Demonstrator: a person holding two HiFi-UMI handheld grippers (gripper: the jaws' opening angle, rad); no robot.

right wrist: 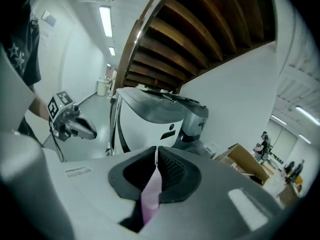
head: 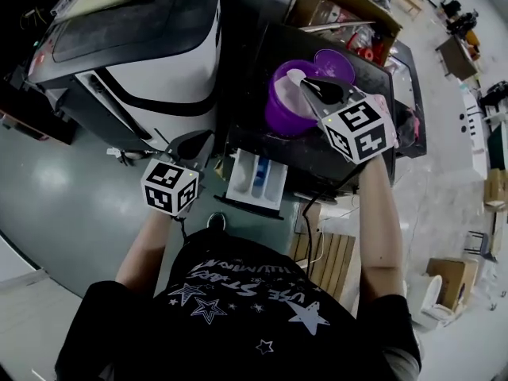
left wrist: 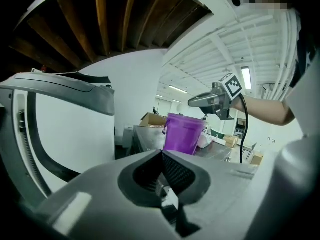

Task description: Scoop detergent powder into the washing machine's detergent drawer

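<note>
The purple tub (head: pixel 287 105) stands open on the dark top of the washing machine (head: pixel 321 155), white powder (head: pixel 294 76) showing inside and its lid (head: pixel 334 63) lying at the far rim. The right gripper (head: pixel 308 86) reaches over the tub's mouth. Its jaws are pressed together on a thin pale-purple handle (right wrist: pixel 150 194), which runs down out of the pads toward the camera; what is at the handle's other end cannot be seen.

The detergent drawer (head: pixel 241 175) is pulled out from the machine's front, just below and left of the tub, with white compartments and a blue insert. The machine's front edge lies between tub and drawer.

The left gripper (head: pixel 189 143) hangs left of the drawer, near it but apart, its jaws closed together with nothing between them. From its own view it looks across at the tub (left wrist: pixel 183 133) and the right gripper (left wrist: pixel 194 102) above it.

A large white and black machine (head: pixel 151 54) crowds the left side, close against the washing machine. An open cardboard box (head: pixel 343 8) sits behind the tub. Wooden slats (head: pixel 333 262) lie on the floor by the person's right arm.
</note>
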